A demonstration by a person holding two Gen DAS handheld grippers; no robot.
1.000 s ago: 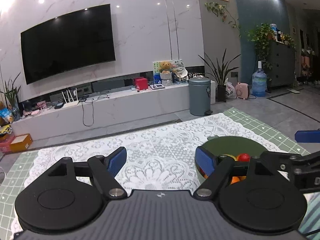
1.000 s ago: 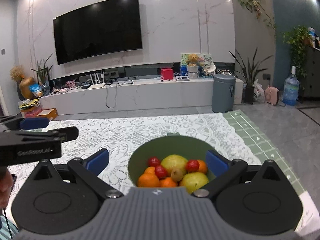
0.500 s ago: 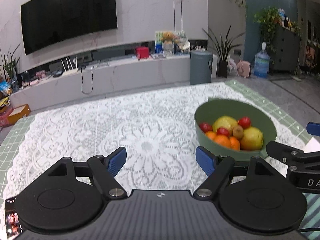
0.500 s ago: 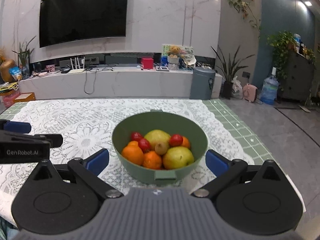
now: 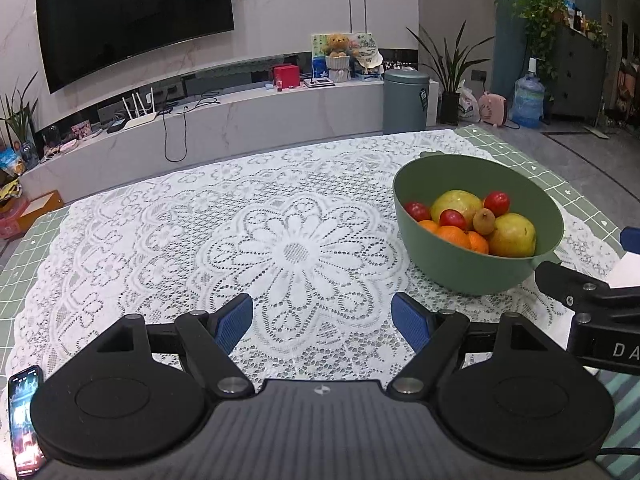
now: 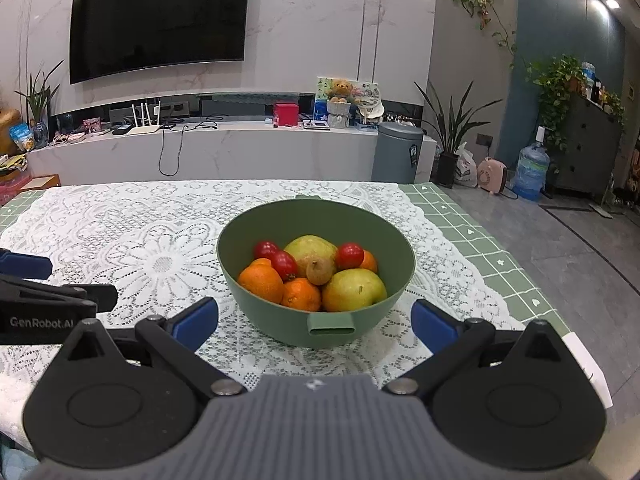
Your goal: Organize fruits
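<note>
fruit is sitting piled in a green bowl (image 6: 316, 276) that is resting on the lace cloth (image 5: 296, 248) covering the worktop (image 6: 480, 236). in the right wrist view the bowl is lying straight ahead, between the 2 spread blue fingers (image 6: 198, 320) of the right gripper (image 6: 316, 322), which is hanging released and gripping nothing, its tips just short of the bowl's near wall. inside the bowl, 2 yellow-green pears (image 6: 354, 290) are taking up the middle and the near right, 3 small red fruits (image 6: 284, 263) are sitting around the upper pear, a brown kiwi (image 6: 319, 272) is leaning between the pears, and oranges (image 6: 260, 282) are filling the near left side, with another orange peeking out at the far right.

in the left wrist view the left gripper (image 5: 322, 320) is hovering over the large flower pattern of the cloth, its fingers (image 5: 410, 322) likewise spread wide and grasping nothing, and the bowl (image 5: 476, 264) is lying off to its right, apart from the fingertips. a phone (image 5: 24, 420) with a lit screen is lying at the near left edge of the worktop. beyond the worktop a wall-mounted television (image 6: 158, 20) is hanging above a long white console, and a grey bin (image 6: 400, 152) is standing at the console's right end.
</note>
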